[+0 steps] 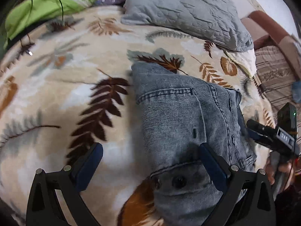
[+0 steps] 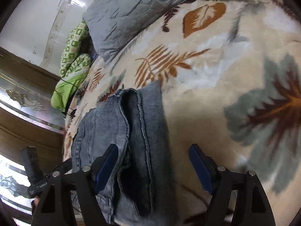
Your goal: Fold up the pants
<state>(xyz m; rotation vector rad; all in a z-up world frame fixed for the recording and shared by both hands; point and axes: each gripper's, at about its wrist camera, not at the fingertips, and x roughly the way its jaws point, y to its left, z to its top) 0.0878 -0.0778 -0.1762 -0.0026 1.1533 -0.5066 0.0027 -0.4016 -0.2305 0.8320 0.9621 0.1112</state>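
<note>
So the biggest thing here is the bed blanket (image 1: 56,86), cream with brown, orange and grey-green leaf prints, and it fills most of both wrist views, running out ahead of and under both sets of jaws. Next in size is a grey quilted pillow (image 1: 188,13) lying well beyond the jaws at the far end of the blanket, with a green patterned cover (image 2: 75,56) bunched up next to it. The jeans (image 1: 188,122) are faded blue denim, already folded into a thick stack sitting flat on the blanket, with a seam, a pocket edge and a metal button showing at the near end. In the left view the stack lies ahead of the left gripper (image 1: 150,163) and reaches back under its right finger, while the left finger hangs over bare blanket. That gripper is spread wide with nothing pinched; I can't tell if the right finger actually touches the denim. In the right view the jeans run ahead of and below the right gripper (image 2: 154,167), mostly by its left finger, with the right finger over plain blanket. Those jaws are also released, wide apart, gripping nothing. You can spot the right gripper's black body at the right edge of the left view, just beside the stack.
</note>
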